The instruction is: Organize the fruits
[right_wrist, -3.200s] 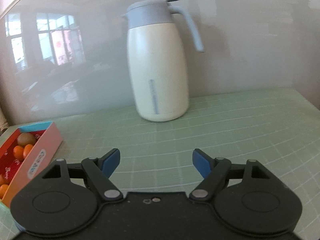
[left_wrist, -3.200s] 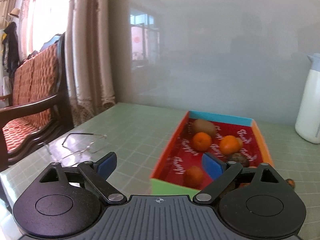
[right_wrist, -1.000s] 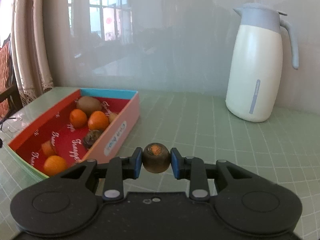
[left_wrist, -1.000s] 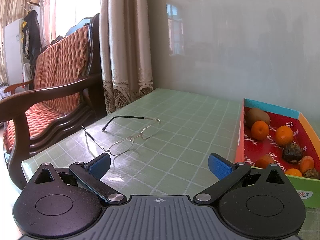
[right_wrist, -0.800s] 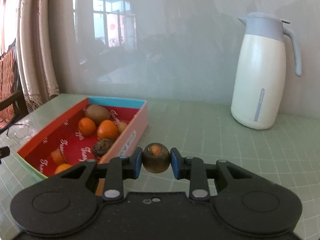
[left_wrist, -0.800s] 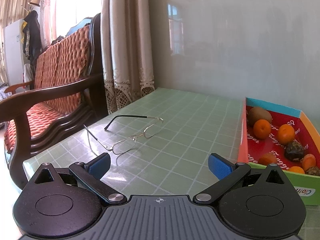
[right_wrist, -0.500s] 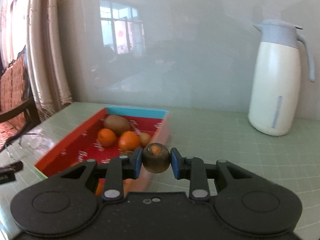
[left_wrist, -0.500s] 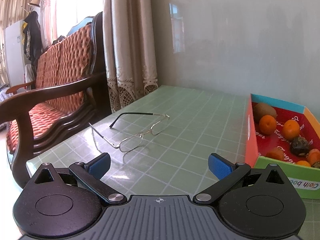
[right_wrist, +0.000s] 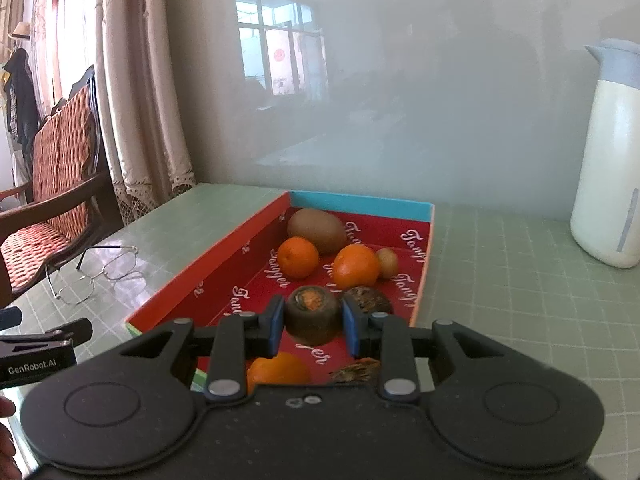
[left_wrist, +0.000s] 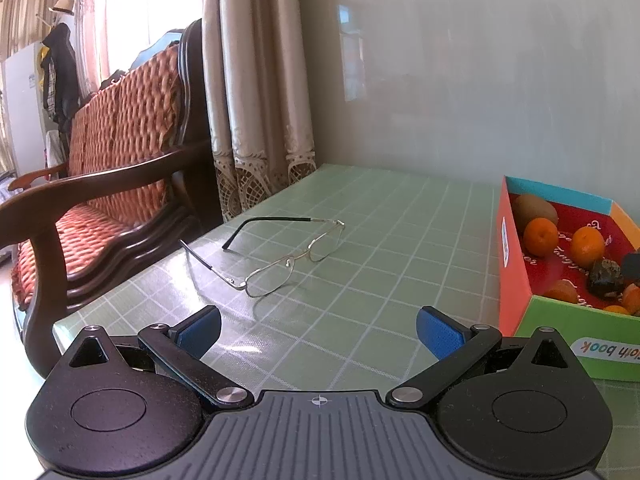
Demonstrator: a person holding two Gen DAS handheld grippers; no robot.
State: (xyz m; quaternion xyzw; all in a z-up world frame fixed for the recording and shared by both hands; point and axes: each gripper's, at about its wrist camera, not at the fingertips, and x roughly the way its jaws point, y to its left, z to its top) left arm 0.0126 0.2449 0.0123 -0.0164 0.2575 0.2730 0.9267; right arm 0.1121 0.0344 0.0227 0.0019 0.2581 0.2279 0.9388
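**Right claw carries dark fruit over the box; left claw idle beside it**

Left side: the spectacles [left_wrist: 280,252] lie unfolded on the green tiled worktop [left_wrist: 380,240], well apart from the fruit. The left claw [left_wrist: 318,330] hangs low over the worktop with its blue pads spread wide and nothing between them. It sits just left of the box and points past the box's near left corner, not into it.

Centre: the box [right_wrist: 360,202], red inside with a blue far wall, lies with its long axis running away from the right wrist camera. It holds a kiwi [right_wrist: 317,230] at the far end, two oranges [right_wrist: 298,257] in front of it, a small pale fruit beside them, a dark fruit nearer, and more fruit partly hidden under the claw.

The right claw [right_wrist: 312,322] is clenched on a dark round fruit [right_wrist: 311,318] with an orange patch on top. The fruit hangs above the near half of the box, in line with its long axis. In my judgement the coming move is a lowering and release into the box; the open red floor lies directly below and slightly left.

Right side: a white jug [right_wrist: 608,160] stands on the worktop, well clear.

Change against one second ago: the box then lay left of the carried fruit; the fruit is now over its interior. The left view has swung further left, leaving the box at its right edge.
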